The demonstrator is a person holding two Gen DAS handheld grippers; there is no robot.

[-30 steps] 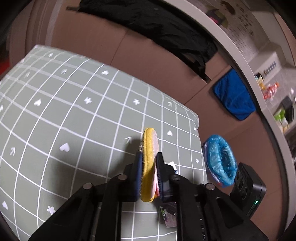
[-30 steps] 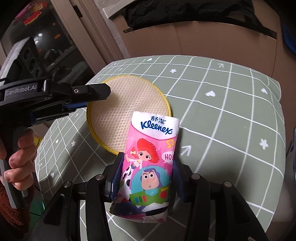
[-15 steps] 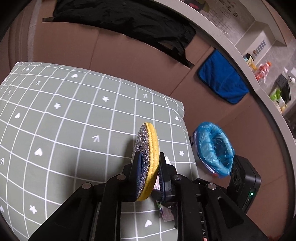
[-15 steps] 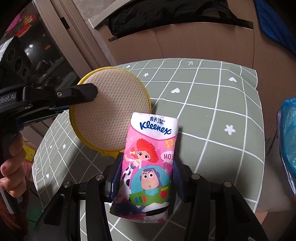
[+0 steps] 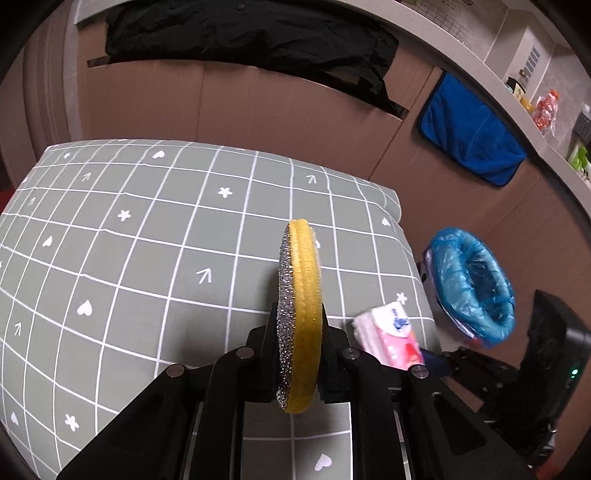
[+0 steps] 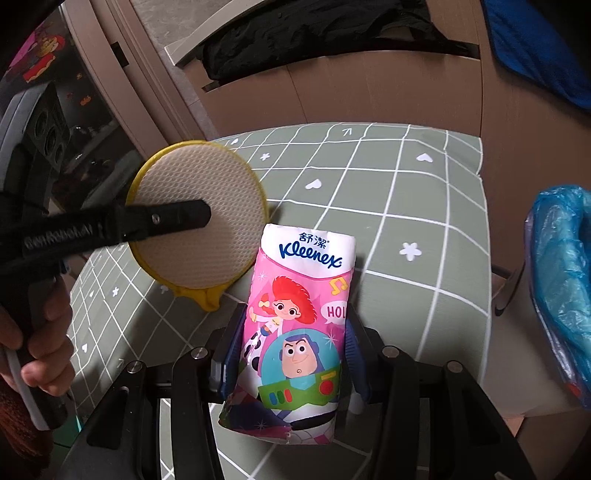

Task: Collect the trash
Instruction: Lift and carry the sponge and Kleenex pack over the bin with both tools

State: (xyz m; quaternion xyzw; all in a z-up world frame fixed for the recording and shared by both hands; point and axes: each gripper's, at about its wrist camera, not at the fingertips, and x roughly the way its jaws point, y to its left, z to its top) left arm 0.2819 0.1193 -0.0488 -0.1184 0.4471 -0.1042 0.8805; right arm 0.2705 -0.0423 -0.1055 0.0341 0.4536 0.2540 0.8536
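Note:
My left gripper [image 5: 298,345] is shut on a round yellow-rimmed scrubbing pad [image 5: 300,295], held on edge above the green grid-patterned cushion [image 5: 147,240]. The pad [image 6: 195,218] shows face-on in the right wrist view, clamped by the left gripper's finger [image 6: 173,218]. My right gripper [image 6: 291,354] is shut on a pink Kleenex tissue pack [image 6: 299,325], which also appears in the left wrist view [image 5: 391,336]. A bin lined with a blue bag [image 5: 472,284] stands on the floor to the right of the cushion; its edge shows in the right wrist view [image 6: 561,273].
A brown cardboard wall [image 5: 295,110] stands behind the cushion, with black clothing [image 5: 251,33] and a blue cloth [image 5: 469,136] draped over it. A black device [image 5: 554,354] sits near the bin. A counter with bottles [image 5: 532,96] is at the far right.
Both grippers have moved right toward the blue-lined bin with their loads. The bin now enters the right wrist view and the tissue pack shows beside the pad in the left view.

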